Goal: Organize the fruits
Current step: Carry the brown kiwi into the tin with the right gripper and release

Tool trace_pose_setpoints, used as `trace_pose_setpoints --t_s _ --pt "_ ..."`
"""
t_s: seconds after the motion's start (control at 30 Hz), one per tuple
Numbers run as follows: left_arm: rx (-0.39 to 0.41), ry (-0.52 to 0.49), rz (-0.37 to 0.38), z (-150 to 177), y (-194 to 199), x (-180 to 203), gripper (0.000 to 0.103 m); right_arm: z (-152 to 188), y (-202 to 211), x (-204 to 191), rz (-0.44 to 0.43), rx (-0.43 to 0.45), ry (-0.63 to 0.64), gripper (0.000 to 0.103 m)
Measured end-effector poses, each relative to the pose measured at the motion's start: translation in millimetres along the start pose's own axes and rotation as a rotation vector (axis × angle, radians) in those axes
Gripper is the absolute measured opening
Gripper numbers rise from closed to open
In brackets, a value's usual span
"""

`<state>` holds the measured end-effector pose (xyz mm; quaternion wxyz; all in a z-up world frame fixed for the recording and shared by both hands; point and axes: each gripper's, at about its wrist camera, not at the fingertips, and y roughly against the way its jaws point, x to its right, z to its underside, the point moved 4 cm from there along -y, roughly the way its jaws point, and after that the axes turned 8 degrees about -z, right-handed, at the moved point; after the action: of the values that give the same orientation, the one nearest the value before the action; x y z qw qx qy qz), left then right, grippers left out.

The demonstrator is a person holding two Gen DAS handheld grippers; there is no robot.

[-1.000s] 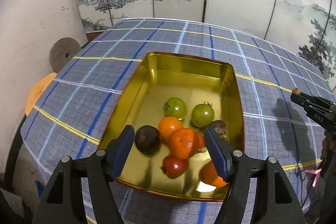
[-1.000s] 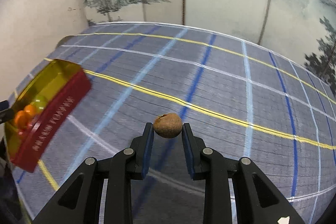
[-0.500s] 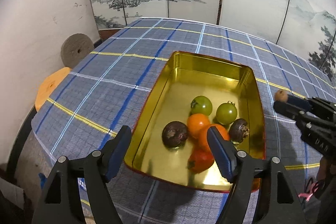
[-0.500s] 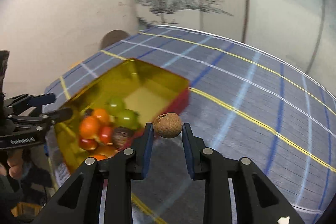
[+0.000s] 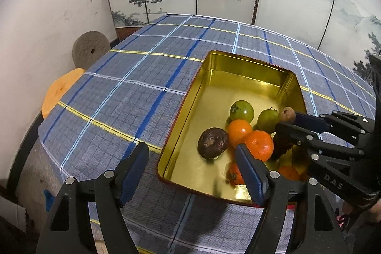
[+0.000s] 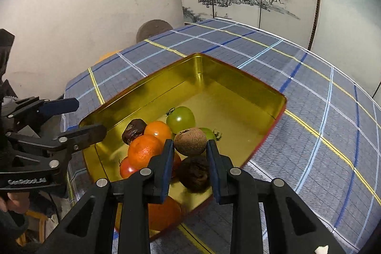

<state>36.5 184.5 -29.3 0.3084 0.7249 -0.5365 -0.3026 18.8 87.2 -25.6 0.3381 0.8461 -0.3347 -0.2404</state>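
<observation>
Right gripper [image 6: 190, 151], clamping a small brown fruit [image 6: 190, 141], now hovering over the gold tin [image 6: 250, 83], earlier over bare tablecloth [image 6: 309, 111]; left gripper [image 5: 191, 170] gaping, empty.

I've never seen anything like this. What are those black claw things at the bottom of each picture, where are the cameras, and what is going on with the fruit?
No robot here: a person holds a two-finger gripper in each hand, and each carries a wide-angle camera looking along its fingers. One picture comes from the left gripper, whose jaws are open and empty, and the other from the right gripper, pinching a small brown fruit above the gold tin. The tin sits on a blue checked tablecloth and holds green, orange, red and dark fruits, such as one orange fruit.
</observation>
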Motion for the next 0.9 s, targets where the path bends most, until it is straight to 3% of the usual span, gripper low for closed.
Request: trace_pose_setpoints --t_s 0.9 --pt "-0.007 -0.013 -0.003 8.3 6.3 -2.3 0.075 0.8 -16.3 -9.6 0.034 -0.018 -0.019 0.027"
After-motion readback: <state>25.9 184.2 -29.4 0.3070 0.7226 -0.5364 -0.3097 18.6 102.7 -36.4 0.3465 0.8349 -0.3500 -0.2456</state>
